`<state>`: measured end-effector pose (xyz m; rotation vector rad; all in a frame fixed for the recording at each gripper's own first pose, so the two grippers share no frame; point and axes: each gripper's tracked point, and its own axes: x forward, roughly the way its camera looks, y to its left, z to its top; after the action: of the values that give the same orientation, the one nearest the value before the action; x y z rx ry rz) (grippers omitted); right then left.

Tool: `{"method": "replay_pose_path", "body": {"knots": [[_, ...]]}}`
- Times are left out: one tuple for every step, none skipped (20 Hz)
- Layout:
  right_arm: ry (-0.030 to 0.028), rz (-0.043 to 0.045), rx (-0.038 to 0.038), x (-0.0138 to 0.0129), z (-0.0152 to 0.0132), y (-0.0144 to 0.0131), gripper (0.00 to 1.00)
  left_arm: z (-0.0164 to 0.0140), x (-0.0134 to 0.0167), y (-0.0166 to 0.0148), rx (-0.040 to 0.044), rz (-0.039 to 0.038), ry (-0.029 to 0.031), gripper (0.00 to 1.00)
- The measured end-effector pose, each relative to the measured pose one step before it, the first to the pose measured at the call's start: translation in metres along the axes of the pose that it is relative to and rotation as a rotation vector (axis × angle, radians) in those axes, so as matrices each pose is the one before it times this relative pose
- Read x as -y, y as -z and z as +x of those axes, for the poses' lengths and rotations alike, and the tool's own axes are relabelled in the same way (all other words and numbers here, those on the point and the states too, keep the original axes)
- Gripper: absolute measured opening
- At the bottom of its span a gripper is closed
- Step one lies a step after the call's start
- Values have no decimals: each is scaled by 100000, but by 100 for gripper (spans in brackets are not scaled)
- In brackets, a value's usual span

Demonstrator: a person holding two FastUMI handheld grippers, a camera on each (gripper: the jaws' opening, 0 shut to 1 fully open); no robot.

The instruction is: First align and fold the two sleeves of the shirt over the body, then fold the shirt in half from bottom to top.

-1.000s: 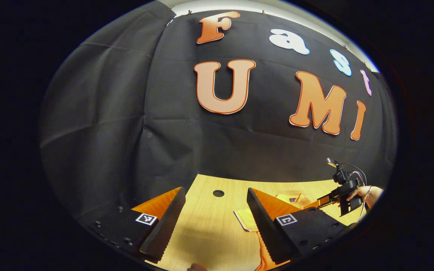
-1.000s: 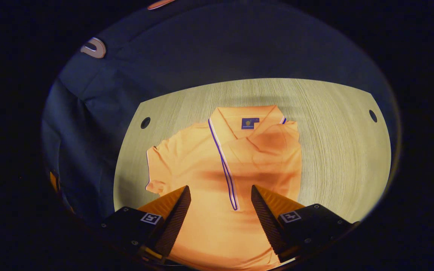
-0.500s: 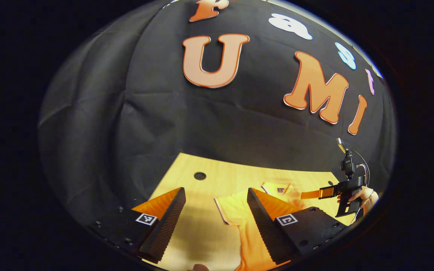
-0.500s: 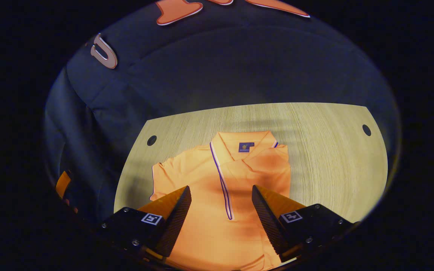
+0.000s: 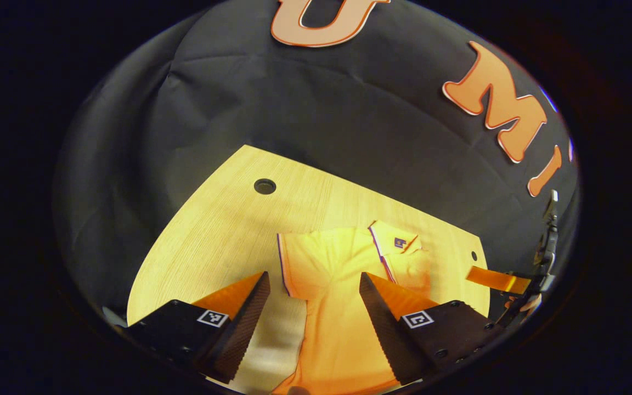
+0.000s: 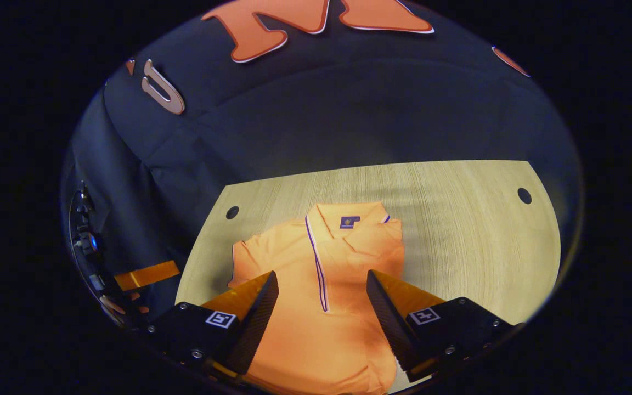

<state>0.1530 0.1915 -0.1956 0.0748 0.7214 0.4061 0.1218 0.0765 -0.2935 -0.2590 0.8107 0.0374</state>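
Left gripper: we are holding it above the near-left part of the worktop, fingers apart, gripping nothing.
Right gripper: we are hovering it over the shirt's lower body, fingers apart, nothing between them.
Shirt: lying flat mid-worktop, collar toward the far edge; its right sleeve looks folded over the body.
Left sleeve: sticking out flat toward the left edge, not folded yet.
Risk: we are judging that pinching too deep grabs body fabric with the sleeve, dragging the shirt askew and undoing the folded side.
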Motion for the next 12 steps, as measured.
{"method": "replay_pose_path", "body": {"knots": [[168, -397, 2208, 303, -691, -329, 98, 972, 127, 69, -1769, 749, -1354, 99], [1304, -635, 2296, 607, -622, -456, 98, 660, 182, 424, -1542, -250, -1082, 99], [1632, -717, 2588, 778, -697, -415, 98, 845, 270, 300, -2082, -177, -516, 99], [1777, -608, 2944, 759, -741, -491, 98, 622, -3, 208, -1750, -410, -198, 99], [1440, -489, 2576, 680, -673, -337, 98, 779, 80, 97, -2243, -268, 473, 99], [693, -164, 1768, 625, -682, -420, 98, 995, -158, 151, -2318, -1140, -453, 99], [312, 125, 1210, 356, -691, -249, 98, 926, -407, 365, -4284, -2108, -2297, 99], [-353, 125, 322, 317, -645, -60, 98, 924, -91, 200, -2658, -2025, -1380, 99], [-542, 104, 89, 515, -605, 39, 98, 1022, 1, -39, -1834, -723, -1282, 99], [-307, 515, 155, 522, -595, -80, 98, 1047, -238, -79, -1539, 1142, -1647, 99], [-406, 960, 29, 400, -394, 135, 98, 812, -567, 95, -1445, 1781, -3400, 99], [-747, 1132, 520, 449, -469, 99, 98, 640, -335, 94, -2295, 1092, -2185, 99]]}}
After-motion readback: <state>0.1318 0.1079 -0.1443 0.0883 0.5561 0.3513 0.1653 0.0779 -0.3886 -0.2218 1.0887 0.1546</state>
